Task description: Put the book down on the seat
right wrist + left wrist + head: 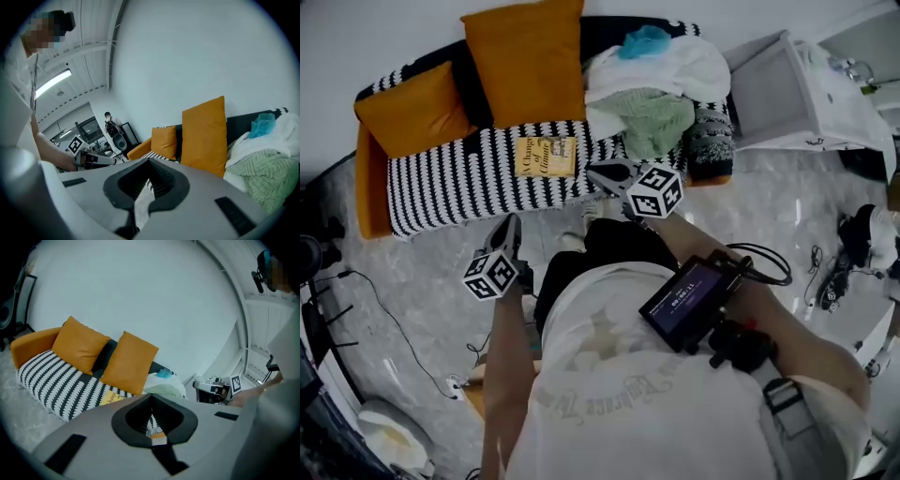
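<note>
Lying on the seat [450, 178], book [546, 157], cover print unreadable.

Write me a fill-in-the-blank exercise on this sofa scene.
The book lying on the striped seat has a ____ cover.
The two cushions behind it are ____.
The clothes pile is on the book's ____ in the head view.
The left gripper and right gripper hold ____.
Missing: yellow; orange; right; nothing.

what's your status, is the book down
Left gripper shut, empty. Right gripper shut, empty. Book flat on striped sofa seat. Clothes pile alongside.
</note>
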`<state>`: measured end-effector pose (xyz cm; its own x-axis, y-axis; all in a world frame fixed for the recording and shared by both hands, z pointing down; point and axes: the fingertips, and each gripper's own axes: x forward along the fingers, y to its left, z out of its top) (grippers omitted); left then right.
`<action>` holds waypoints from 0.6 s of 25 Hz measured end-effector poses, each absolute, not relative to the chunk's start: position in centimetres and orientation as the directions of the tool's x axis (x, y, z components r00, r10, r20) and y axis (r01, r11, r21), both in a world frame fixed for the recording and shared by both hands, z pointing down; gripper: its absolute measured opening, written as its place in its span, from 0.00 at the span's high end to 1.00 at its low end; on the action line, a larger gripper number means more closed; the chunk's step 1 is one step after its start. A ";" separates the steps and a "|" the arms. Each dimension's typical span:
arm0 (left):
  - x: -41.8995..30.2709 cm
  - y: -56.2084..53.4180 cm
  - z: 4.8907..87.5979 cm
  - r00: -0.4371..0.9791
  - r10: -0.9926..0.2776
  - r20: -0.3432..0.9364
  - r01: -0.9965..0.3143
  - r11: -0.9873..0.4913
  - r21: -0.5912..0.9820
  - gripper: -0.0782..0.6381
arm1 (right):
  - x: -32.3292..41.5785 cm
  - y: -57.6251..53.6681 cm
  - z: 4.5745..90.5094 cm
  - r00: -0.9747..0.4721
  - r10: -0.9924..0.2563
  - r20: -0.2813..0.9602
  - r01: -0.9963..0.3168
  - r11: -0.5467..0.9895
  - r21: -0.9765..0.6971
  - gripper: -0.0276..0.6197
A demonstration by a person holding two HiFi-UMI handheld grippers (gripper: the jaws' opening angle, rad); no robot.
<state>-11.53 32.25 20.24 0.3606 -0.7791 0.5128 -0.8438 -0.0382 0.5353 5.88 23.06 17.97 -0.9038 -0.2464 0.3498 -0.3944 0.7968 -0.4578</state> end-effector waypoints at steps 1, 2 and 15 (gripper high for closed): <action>-11.3 32.3 19.8 0.365 -0.781 0.507 -0.845 -0.050 0.532 0.87 | 5.9 23.3 17.2 -0.906 -0.248 0.342 -0.390 0.803 -0.450 0.94; -11.2 32.4 19.3 0.369 -0.784 0.500 -0.846 -0.060 0.530 0.87 | 5.9 23.5 16.4 -0.909 -0.250 0.333 -0.385 0.810 -0.442 0.94; -11.2 34.9 15.3 0.399 -0.800 0.449 -0.855 -0.148 0.496 0.87 | 5.8 26.5 10.4 -0.927 -0.277 0.251 -0.360 0.844 -0.397 0.94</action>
<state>-11.19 34.94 15.28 0.3990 -0.7995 0.4490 -0.8555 -0.1482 0.4962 5.83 26.46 10.44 -0.9275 -0.2771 0.2511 -0.3598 0.8443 -0.3972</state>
